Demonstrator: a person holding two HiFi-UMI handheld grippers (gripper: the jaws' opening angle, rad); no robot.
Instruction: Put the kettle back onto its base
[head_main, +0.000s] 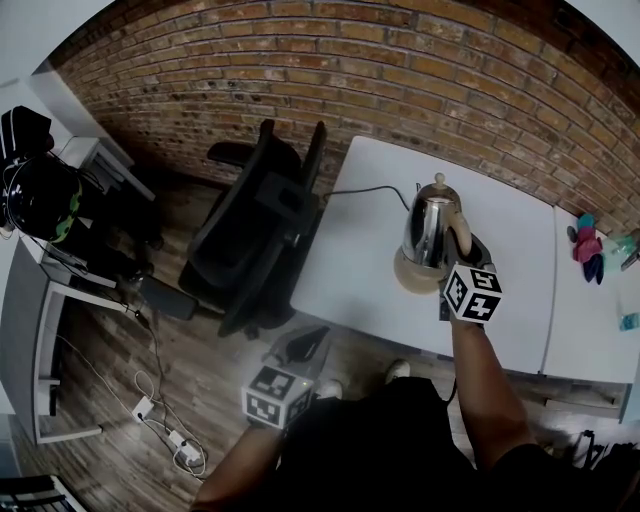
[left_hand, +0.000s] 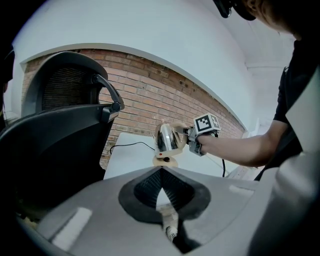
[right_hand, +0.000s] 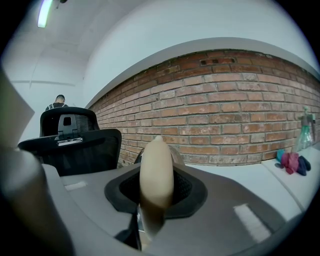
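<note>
A shiny steel kettle (head_main: 428, 228) with a beige handle (head_main: 461, 236) stands upright over its beige base (head_main: 412, 272) on the white table (head_main: 360, 270). From here I cannot tell whether it rests fully on the base. My right gripper (head_main: 462, 262) is shut on the handle (right_hand: 156, 172), which fills the gap between its jaws. The left gripper view shows the kettle (left_hand: 166, 138) and the base (left_hand: 164, 160) from the side. My left gripper (head_main: 298, 348) hangs low in front of the table, jaws shut (left_hand: 161, 172) and holding nothing.
A black office chair (head_main: 256, 228) stands at the table's left side. A black power cord (head_main: 372, 189) runs from the kettle base to the table edge. Pink and blue items (head_main: 588, 246) lie on the adjoining table at right. A brick wall (head_main: 400, 70) runs behind.
</note>
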